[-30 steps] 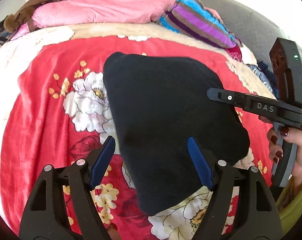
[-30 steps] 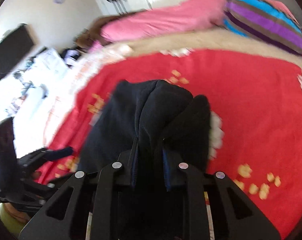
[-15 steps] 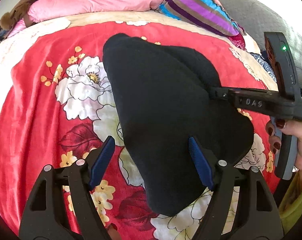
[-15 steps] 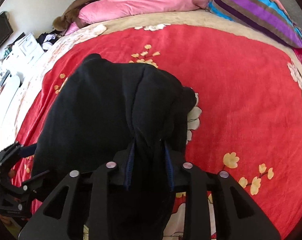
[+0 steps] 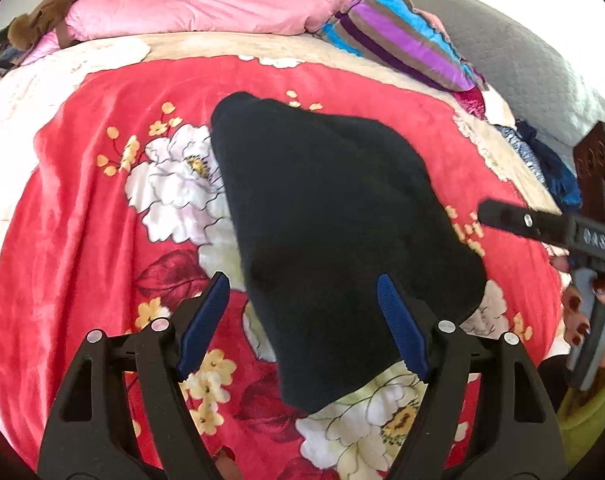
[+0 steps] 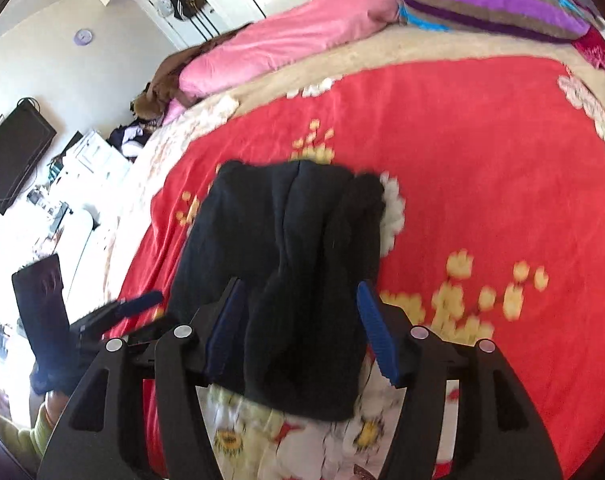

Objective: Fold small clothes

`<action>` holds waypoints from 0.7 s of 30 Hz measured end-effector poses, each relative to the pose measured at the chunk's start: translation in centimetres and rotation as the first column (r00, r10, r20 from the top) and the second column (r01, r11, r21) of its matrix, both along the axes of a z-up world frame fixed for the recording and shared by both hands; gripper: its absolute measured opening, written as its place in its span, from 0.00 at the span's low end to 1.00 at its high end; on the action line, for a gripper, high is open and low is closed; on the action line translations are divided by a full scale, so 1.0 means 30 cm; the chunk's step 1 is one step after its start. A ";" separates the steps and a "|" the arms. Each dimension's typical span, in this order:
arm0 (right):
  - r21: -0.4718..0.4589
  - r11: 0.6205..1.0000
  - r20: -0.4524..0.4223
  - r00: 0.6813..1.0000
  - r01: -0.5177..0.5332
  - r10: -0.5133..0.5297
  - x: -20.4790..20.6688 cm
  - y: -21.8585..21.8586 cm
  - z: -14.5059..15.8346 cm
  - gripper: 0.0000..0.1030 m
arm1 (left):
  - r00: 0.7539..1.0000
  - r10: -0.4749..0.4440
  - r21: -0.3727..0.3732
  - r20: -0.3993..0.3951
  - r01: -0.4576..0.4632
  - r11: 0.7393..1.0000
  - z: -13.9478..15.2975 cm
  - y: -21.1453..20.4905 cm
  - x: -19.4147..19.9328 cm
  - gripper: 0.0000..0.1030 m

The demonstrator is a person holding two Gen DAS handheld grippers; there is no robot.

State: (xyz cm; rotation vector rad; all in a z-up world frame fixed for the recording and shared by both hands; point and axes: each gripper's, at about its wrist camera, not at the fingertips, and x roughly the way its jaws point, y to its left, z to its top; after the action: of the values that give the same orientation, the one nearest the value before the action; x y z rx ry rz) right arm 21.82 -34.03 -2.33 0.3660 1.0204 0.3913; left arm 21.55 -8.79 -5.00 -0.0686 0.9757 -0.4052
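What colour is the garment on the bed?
Black, the folded fleece garment; clearest in the left wrist view.

The black garment hides its folds; yellow flowers blur.

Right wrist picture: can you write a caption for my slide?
Right gripper opening its jaws around a folded black garment lying on the red flowery blanket.

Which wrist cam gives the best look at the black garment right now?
Left wrist: the black garment lies whole and sharp on the red floral blanket. Right wrist shows it blurred, its near end between the opening right gripper jaws and partly hidden.
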 end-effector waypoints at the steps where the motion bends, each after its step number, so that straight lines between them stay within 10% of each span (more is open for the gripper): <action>1: -0.011 1.000 -0.015 1.000 -0.005 0.005 -0.008 0.012 -0.013 0.63 | 1.000 0.002 0.014 -0.002 -0.002 1.000 -0.007 0.001 -0.006 0.75; 8: -0.093 0.995 -0.055 0.998 -0.043 0.038 -0.024 0.084 -0.083 0.67 | 0.999 -0.005 0.047 -0.045 0.007 0.999 -0.062 0.003 -0.019 0.76; 9: -0.118 0.991 -0.055 0.997 -0.057 0.051 -0.028 0.093 -0.095 0.58 | 0.999 -0.003 0.046 -0.054 0.006 0.999 -0.074 0.002 -0.017 0.76; 10: -0.141 0.987 -0.057 0.996 -0.080 0.072 -0.029 0.107 -0.104 0.28 | 0.998 -0.007 0.041 -0.065 0.009 0.999 -0.086 -0.002 -0.016 0.76; 12: -0.181 0.978 -0.034 0.995 -0.101 0.096 -0.039 0.121 -0.090 0.19 | 0.998 -0.012 0.033 -0.068 0.014 0.999 -0.095 -0.008 -0.020 0.66; 21: -0.249 0.966 -0.055 0.996 -0.075 0.063 -0.076 0.092 -0.104 0.21 | 0.993 -0.042 0.032 -0.112 0.046 0.998 -0.107 -0.034 -0.034 0.58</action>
State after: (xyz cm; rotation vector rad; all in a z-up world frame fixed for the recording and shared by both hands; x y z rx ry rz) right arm 19.54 -31.26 -5.44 0.1124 1.1161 0.3130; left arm 20.53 -9.81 -8.20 -0.0386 1.0953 -0.4279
